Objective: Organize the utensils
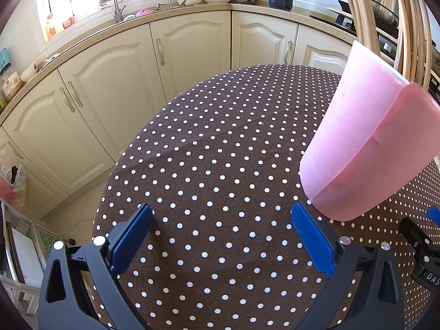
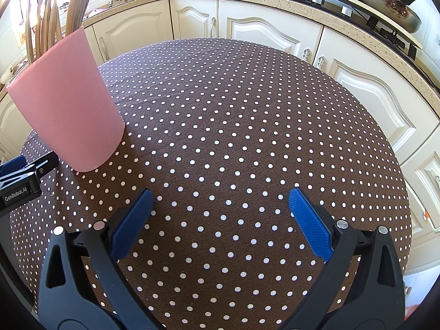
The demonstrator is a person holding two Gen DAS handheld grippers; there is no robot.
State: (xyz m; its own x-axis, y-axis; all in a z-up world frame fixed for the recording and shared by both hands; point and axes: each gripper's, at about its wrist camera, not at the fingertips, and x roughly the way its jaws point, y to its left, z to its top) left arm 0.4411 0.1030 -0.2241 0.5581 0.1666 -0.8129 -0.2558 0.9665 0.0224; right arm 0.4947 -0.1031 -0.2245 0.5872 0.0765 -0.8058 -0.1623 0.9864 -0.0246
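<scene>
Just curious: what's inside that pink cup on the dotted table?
Long wooden chopsticks stand in the pink cup, their tops fanning above its rim. Their lower ends and anything else inside are hidden by the cup's wall.

The left gripper has black plastic arms with triangular cut-outs, round silver rivets at the joints and ribbed blue pads on its two fingers. The right gripper is built alike: black frame, silver rivets, textured blue pads. Seen from the right wrist, the left tool's black body carries white "GenRobot.AI" lettering.
</scene>
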